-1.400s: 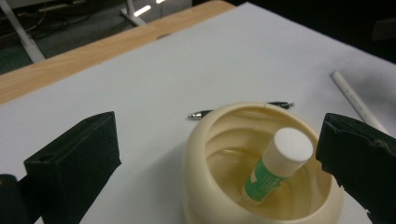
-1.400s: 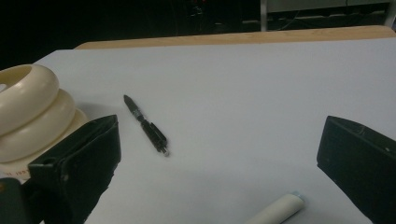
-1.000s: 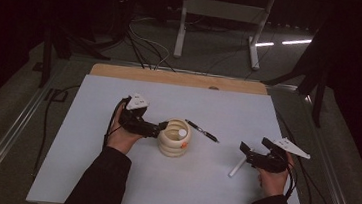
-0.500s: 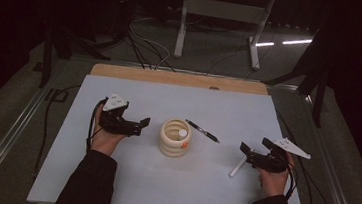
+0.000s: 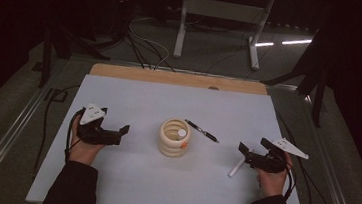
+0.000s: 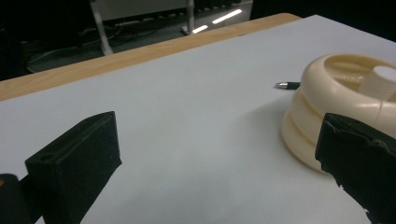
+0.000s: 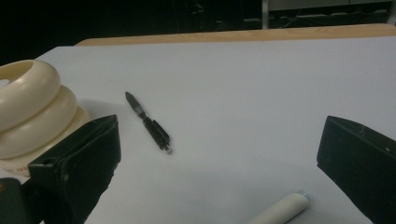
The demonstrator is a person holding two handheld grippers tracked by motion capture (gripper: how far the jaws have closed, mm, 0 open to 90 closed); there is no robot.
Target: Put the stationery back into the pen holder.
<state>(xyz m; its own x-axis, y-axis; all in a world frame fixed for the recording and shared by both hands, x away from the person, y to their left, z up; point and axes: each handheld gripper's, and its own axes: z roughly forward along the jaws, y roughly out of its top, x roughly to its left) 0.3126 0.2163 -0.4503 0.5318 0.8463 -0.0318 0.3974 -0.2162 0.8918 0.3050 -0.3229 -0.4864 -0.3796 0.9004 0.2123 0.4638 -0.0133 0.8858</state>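
Dim, dark surroundings; the white table (image 5: 126,177) is evenly lit, slightly grainy.

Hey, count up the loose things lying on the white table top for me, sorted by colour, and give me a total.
Cream: 1, the ribbed holder
Black: 1, the pen
White: 1, the marker
Total: 3
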